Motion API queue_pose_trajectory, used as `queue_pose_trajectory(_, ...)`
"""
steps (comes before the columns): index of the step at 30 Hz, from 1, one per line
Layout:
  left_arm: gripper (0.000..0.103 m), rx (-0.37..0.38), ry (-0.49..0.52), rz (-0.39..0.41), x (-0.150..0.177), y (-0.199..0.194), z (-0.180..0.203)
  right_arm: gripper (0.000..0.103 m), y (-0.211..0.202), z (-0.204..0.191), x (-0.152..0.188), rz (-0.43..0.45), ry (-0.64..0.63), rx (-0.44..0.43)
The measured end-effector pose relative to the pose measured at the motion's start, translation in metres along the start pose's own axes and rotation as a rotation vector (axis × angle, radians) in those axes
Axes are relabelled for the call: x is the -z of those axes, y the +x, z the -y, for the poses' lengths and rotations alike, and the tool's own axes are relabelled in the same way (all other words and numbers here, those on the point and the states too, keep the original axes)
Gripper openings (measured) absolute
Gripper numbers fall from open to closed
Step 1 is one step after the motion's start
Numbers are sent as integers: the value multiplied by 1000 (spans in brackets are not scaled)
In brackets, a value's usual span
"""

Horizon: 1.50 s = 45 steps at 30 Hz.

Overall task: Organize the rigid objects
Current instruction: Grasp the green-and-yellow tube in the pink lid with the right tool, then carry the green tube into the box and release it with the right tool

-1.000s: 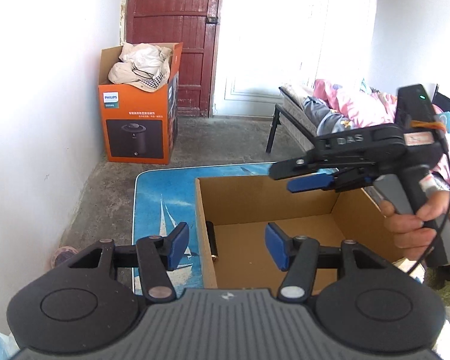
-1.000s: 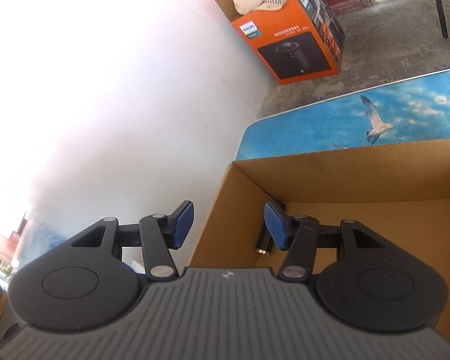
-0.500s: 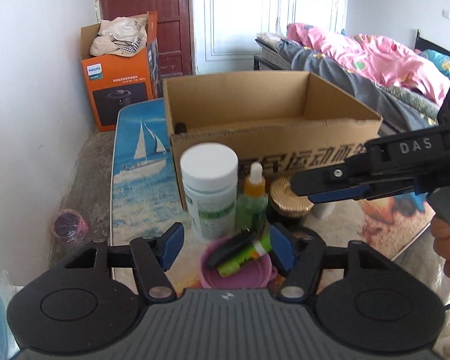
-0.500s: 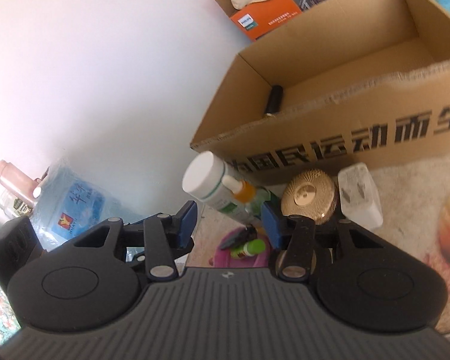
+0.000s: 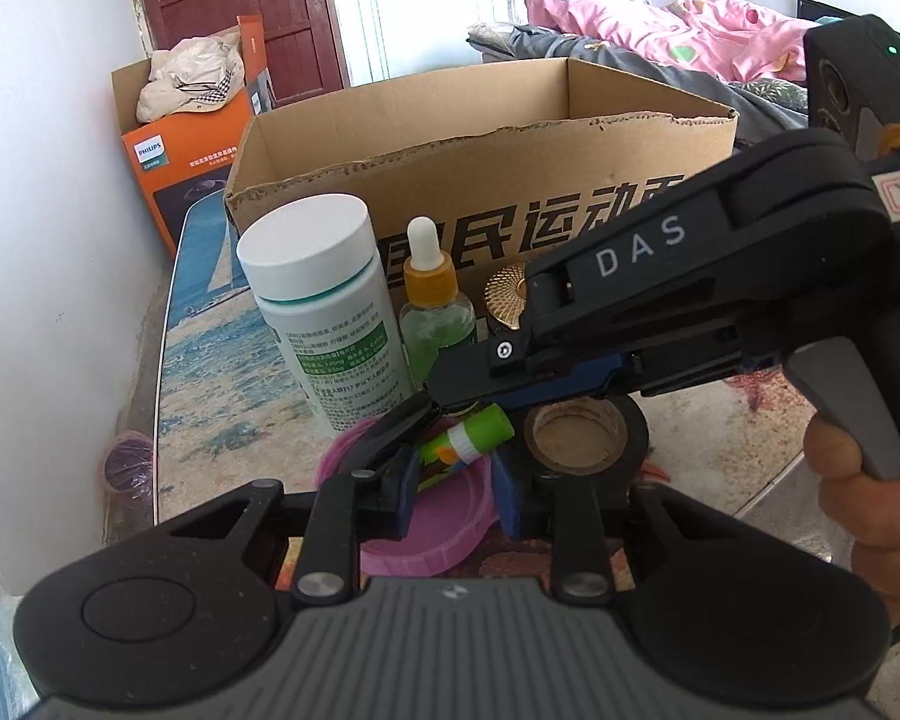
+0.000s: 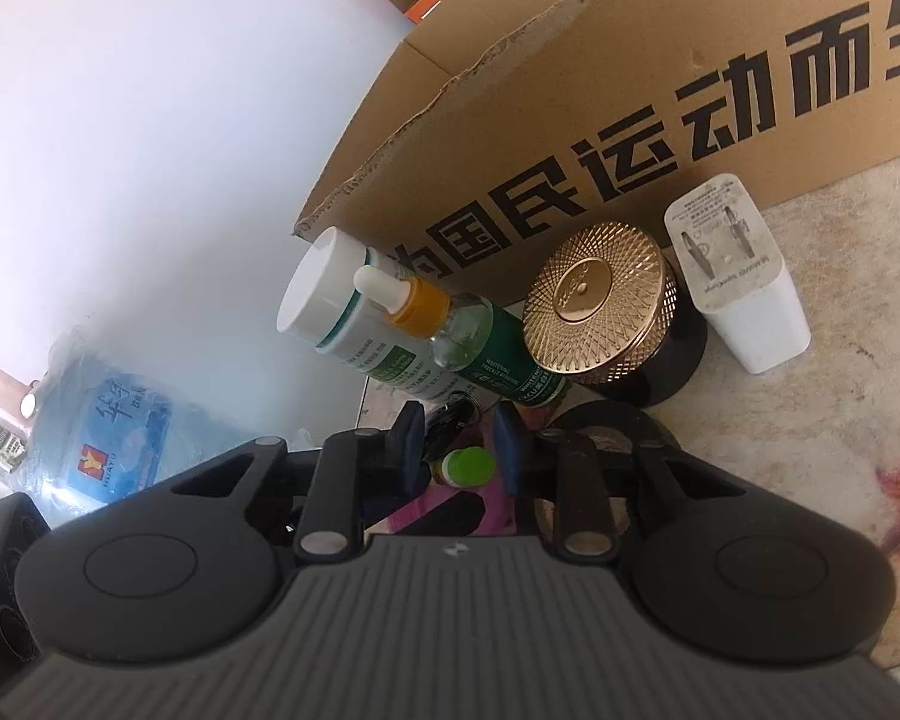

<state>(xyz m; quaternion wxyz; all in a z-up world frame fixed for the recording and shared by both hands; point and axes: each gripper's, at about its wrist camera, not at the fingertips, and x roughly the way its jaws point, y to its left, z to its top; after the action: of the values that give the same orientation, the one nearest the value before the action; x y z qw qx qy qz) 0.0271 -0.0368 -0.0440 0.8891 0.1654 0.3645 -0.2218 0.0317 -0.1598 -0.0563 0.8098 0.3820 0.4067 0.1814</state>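
white-capped bottle (image 5: 330, 324): upright at far left of the row, before the cardboard box (image 5: 510, 138).
dropper bottle (image 5: 435, 306): just right of it, orange collar, green liquid.
purple lid (image 5: 444, 516): on the mat, holds a green glue stick (image 5: 477, 429) and a black clip.
left gripper (image 5: 453, 498): jaws parted over the lid, gripping nothing.
right gripper (image 6: 459, 450): jaws apart astride the glue stick's cap, not closed.
tape roll (image 5: 588, 435): right of lid.
gold-lidded jar (image 6: 600, 300): by the box.
white charger (image 6: 738, 282): right wrist view only.
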Motion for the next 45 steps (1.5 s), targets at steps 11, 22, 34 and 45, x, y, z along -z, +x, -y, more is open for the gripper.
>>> queue_pose_trajectory(11, 28, -2, 19, 10, 1, -2, 3, 25, -10, 5, 10, 16, 25, 9)
queue_pose_trajectory(22, 29, -32, 61, 40, 2, -7, 12, 14, -9, -17, 16, 42, -78, 44)
queue_pose_trajectory(34, 18, -51, 90, 80, -2, -18, 13, 14, -17, -42, 15, 57, -180, 57)
queue_pose_trajectory(45, 16, -100, 103, 207, -40, -68, 9, 14, -55, -94, -11, 132, -343, -6)
